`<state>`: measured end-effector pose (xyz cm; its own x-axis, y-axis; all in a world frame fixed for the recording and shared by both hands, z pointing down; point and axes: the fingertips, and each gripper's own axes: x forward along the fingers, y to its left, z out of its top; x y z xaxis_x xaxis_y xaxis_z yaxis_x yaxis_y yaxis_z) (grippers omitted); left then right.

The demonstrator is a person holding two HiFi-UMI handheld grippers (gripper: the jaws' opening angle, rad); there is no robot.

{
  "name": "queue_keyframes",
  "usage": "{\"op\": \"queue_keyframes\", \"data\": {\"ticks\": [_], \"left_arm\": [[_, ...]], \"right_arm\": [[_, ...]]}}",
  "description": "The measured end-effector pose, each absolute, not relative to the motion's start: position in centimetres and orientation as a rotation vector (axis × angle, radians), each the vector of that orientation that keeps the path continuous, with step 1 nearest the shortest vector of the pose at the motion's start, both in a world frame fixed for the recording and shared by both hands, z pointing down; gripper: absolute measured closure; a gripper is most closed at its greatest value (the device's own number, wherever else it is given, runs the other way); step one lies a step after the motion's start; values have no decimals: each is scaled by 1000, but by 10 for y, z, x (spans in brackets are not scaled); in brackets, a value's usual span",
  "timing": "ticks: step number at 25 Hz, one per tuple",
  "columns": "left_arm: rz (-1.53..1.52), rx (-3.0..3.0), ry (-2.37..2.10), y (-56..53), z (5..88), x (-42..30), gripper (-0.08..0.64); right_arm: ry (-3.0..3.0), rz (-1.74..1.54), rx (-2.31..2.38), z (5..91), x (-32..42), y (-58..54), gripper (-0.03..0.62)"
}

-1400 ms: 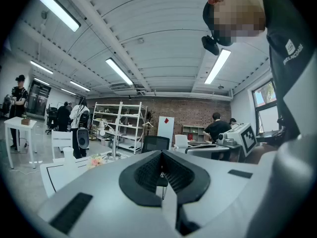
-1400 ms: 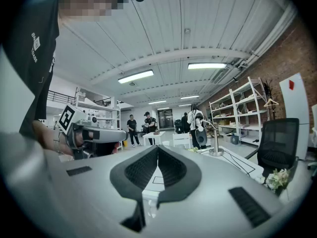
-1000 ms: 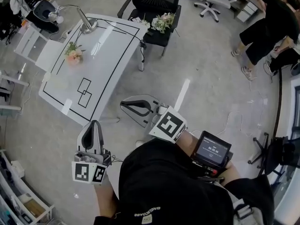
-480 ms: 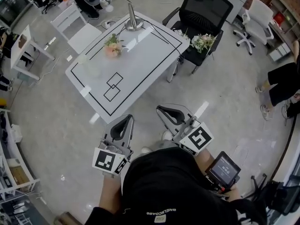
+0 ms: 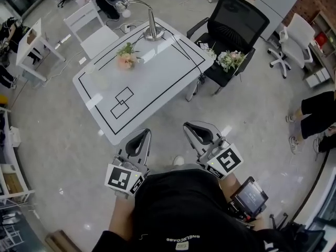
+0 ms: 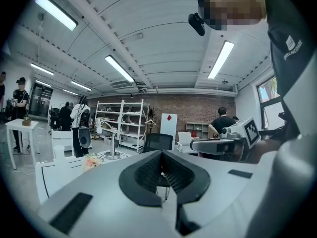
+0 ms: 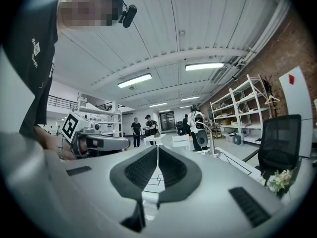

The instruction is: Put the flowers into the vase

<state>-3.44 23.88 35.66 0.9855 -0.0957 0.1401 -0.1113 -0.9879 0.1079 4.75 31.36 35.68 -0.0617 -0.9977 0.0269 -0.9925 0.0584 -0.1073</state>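
While both tools hang short of the bench's (image 5: pixel 157 72) near corner, nothing of the task is in hand yet. At the left, the left gripper (image 5: pixel 142 136) has its jaws pressed together with nothing between them. By the bench's left corner stands a pale, see-through vessel (image 6: pixel 59 151), which I take for the vase. Further along that same edge, toward the far corner where the lamp (image 5: pixel 152 31) stands, lies a pink flower bunch (image 5: pixel 126 60). The right gripper (image 5: pixel 197 131) is likewise closed and empty. Off the bench's right corner, white flowers (image 5: pixel 231 60) rest on a black chair (image 5: pixel 239 22).

Several things could go wrong from here. Jaws kept closed would only shove the stems along the bench and not take them. Thin stems may slip or snap if they are pinched near the blooms. The vessel looks light, so a stem pushed in at a slant could tip it unless the other gripper steadies it. Flowers lie in two places, so the chair's bunch may be forgotten.
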Motion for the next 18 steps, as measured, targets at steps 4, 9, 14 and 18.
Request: {"op": "queue_keyframes", "data": {"ticks": [4, 9, 14, 18], "left_arm": [[221, 3017, -192, 242, 361, -20, 557], [252, 3002, -194, 233, 371, -8, 557], [242, 2986, -194, 206, 377, 8, 557], [248, 2983, -186, 174, 377, 22, 557]], "right_arm": [[2232, -183, -2113, 364, 70, 316, 580], [2224, -219, -2103, 373, 85, 306, 580], [2230, -252, -2116, 385, 100, 282, 580], [2219, -282, -2124, 390, 114, 251, 580]]}}
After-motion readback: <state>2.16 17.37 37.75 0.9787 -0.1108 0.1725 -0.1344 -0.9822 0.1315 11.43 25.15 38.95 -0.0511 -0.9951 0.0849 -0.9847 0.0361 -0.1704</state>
